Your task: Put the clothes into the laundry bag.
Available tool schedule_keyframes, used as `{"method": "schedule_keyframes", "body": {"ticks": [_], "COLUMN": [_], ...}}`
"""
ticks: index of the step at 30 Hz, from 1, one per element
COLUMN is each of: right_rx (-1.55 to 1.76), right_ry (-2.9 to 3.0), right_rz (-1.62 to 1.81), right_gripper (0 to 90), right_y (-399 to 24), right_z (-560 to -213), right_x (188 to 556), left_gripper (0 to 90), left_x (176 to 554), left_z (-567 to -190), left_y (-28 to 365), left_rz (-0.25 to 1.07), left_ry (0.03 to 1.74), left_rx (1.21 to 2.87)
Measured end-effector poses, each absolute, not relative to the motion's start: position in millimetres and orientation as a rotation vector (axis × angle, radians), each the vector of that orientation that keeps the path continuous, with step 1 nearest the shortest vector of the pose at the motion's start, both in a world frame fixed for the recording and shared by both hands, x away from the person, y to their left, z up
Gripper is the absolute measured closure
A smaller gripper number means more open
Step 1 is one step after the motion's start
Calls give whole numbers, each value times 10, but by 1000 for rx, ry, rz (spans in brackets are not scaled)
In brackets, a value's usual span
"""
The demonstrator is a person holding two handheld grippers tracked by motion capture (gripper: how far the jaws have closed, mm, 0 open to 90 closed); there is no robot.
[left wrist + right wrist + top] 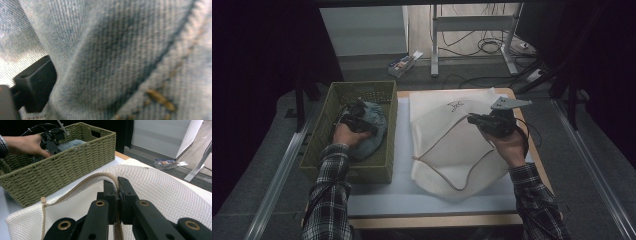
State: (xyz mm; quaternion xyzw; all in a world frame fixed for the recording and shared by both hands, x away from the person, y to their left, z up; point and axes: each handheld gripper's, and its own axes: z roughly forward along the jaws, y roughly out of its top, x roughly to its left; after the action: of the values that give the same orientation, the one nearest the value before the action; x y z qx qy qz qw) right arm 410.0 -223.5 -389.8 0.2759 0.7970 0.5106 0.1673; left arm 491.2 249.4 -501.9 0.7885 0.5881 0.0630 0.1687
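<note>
A blue denim garment (374,120) lies bundled inside a green woven basket (362,87) at the table's left. My left gripper (362,117) is pushed down into it. In the left gripper view the denim (120,57) presses up against the lens beside one black jaw, and the other jaw is hidden. A white mesh bag (447,155) with a beige zip trim (447,132) lies at centre right. My right gripper (117,182) is shut on that trim (85,181) and holds the bag's edge up off the table.
The basket (62,167) stands close to the left of the bag on a white mat (402,200). On the floor beyond the table are a small box (404,62), a desk's metal legs (434,45) and loose cables (489,45).
</note>
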Motion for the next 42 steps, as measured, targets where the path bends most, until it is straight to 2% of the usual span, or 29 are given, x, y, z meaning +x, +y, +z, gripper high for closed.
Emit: {"method": "schedule_keyframes", "body": {"ticks": [2,5,10,14,16,21,27,42], "right_rx": [784,781,782,780,779,781,787,788], "right_ry": [2270,2272,2274,2274,2273,2271,2269,2263], "right_rz": [1453,1450,1450,1448,1450,1451,1455,1456], "right_gripper": [844,844,844,844,844,844,844,844], "right_y": [-2228,-2217,-2212,-2210,-2211,-2221,-2237,-2234], "right_z": [-3901,-3905,-3911,-3908,-3907,-3906,-3904,-3895], "right_x": [4101,4098,4099,4093,4094,4096,4102,4102], "left_gripper": [60,151,387,627,674,713,726,728], "left_x": [4915,4915,4898,4880,4871,4847,4783,4365], "left_z": [-5017,-5006,-4969,-4932,-4926,-4893,-4831,-4496], "left_y": [2480,2507,2516,2550,2558,2578,2691,2992], "left_rz": [152,99,83,71,73,99,108,287], "left_ry": [1663,1672,1683,1662,1650,1618,1595,1461], "left_rx": [2247,2221,2216,2192,2186,2179,2068,1820]}}
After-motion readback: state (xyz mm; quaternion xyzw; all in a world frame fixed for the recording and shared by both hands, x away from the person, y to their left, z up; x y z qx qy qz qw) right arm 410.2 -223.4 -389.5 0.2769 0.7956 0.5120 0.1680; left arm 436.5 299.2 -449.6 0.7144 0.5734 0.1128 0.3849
